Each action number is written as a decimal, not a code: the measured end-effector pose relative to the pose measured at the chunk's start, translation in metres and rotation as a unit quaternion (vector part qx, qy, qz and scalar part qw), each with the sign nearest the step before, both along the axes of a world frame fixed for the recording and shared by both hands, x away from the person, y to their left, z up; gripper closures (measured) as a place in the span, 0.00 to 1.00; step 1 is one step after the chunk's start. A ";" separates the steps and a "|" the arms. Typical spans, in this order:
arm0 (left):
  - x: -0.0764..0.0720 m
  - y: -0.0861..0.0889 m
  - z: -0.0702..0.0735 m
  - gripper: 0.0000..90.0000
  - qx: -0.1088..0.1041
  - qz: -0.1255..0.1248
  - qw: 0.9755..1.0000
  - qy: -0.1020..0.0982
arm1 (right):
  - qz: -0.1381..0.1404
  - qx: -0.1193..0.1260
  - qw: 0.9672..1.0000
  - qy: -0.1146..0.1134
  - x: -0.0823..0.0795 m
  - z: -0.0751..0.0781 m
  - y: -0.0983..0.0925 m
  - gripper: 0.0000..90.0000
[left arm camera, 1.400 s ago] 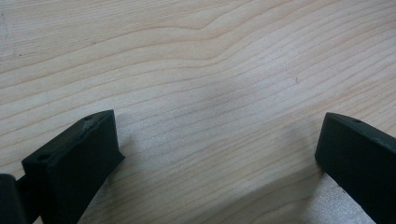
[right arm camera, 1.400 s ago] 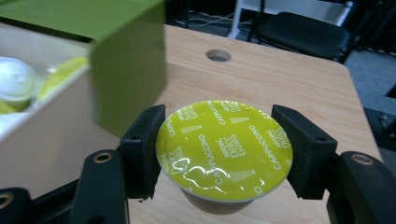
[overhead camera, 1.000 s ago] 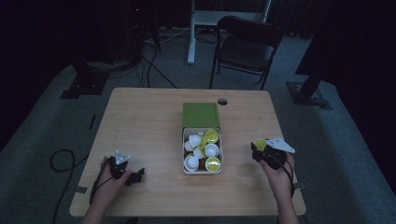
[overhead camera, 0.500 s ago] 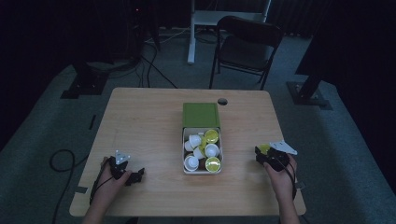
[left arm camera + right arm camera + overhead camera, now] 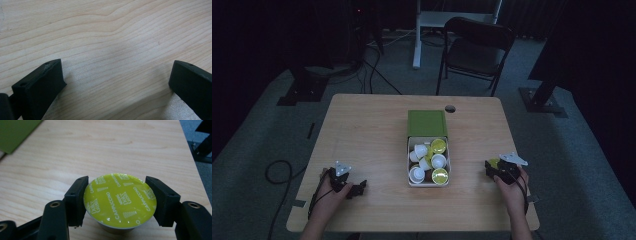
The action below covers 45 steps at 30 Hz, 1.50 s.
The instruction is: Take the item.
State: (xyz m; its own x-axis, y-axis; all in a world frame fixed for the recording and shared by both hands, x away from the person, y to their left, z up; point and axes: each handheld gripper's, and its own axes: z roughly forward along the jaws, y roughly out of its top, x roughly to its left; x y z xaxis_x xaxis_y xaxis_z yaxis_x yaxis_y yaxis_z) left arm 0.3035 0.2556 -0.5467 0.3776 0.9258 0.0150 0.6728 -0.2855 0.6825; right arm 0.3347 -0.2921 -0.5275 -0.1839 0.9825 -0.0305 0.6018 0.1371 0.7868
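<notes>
Your right gripper (image 5: 119,202) has sunk toward the table (image 5: 362,135), clamping the yellow capsule (image 5: 120,198), left gripper (image 5: 117,82) gaping empty; releasing tilted could roll it.

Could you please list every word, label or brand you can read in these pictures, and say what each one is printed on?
"CAPPUCCINO": repeated in white on the yellow foil lid of the coffee capsule clamped in the right gripper.
"NESCAFÉ Dolce Gusto": the brand, also repeated on that lid.
Capsules in the white box: lid print too small to read.
Green box lid: no text visible.
</notes>
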 end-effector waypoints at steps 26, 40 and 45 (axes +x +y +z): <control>0.000 0.000 0.000 0.00 0.000 0.000 1.000 0.000 | 0.007 0.012 0.999 0.037 0.002 -0.012 -0.005 0.38; 0.000 0.000 0.000 0.00 0.000 0.000 1.000 0.000 | 0.011 0.008 1.000 0.008 -0.001 0.010 -0.003 0.34; 0.000 0.000 0.000 0.00 0.000 0.000 1.000 0.000 | 0.019 0.012 1.000 -0.007 -0.003 0.021 0.004 0.33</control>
State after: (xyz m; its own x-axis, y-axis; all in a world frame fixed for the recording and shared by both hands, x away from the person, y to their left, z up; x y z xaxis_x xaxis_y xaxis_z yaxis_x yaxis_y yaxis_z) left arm 0.3035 0.2556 -0.5467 0.3775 0.9259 0.0151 0.6725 -0.2854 0.6828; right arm 0.3319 -0.2882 -0.5068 -0.2207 0.9753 -0.0104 0.5856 0.1411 0.7982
